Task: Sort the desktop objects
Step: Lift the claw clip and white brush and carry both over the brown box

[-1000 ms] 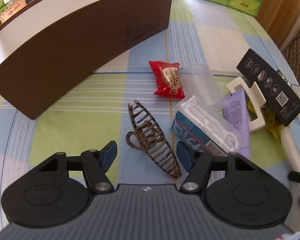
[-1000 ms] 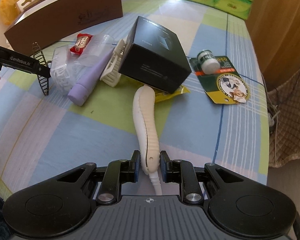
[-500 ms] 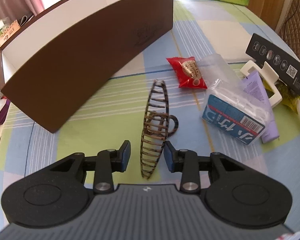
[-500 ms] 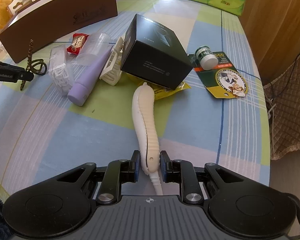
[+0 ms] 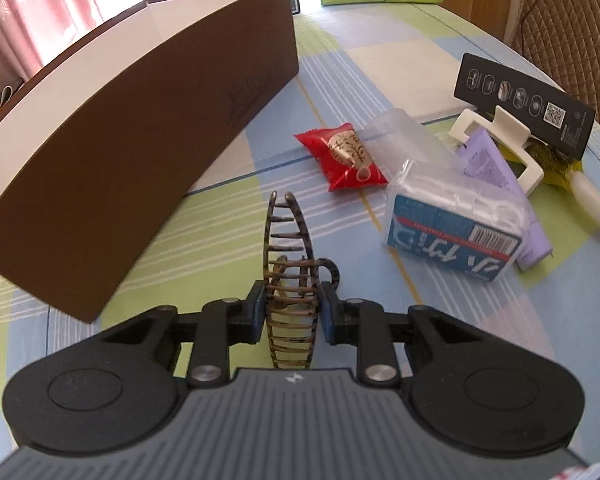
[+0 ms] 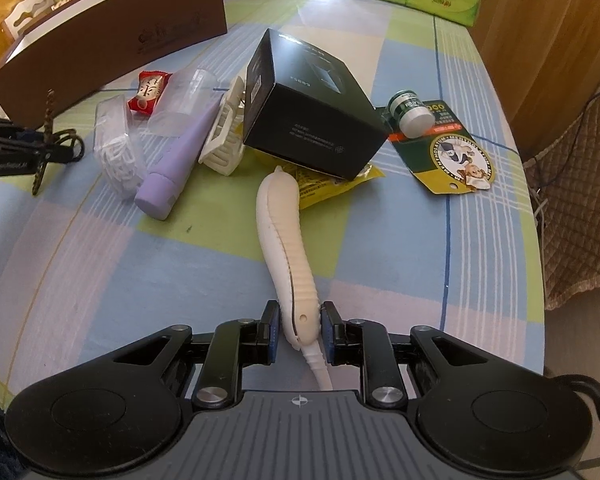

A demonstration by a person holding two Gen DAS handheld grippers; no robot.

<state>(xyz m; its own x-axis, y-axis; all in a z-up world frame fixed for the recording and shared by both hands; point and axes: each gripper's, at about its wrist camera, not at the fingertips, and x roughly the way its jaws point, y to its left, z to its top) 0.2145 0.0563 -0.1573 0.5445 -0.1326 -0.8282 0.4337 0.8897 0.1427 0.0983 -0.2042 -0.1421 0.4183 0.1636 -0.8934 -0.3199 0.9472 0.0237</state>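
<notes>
Hair clip (image 5: 290,280), tortoiseshell, stands on edge between pads of left gripper (image 5: 292,312); jaws clenched on its ribbed middle, likely for lift into brown box (image 5: 140,132) at 10 o'clock. Right gripper (image 6: 299,334) clamped on narrow tail of white handle (image 6: 284,248); handle's far end at 12 o'clock tucked under black carton (image 6: 312,108), so grip at free end suits pulling it clear. Snack packet (image 5: 340,156), floss picks (image 5: 456,220), purple tube (image 6: 180,160) lie on checked tablecloth (image 6: 380,240), unsorted.
</notes>
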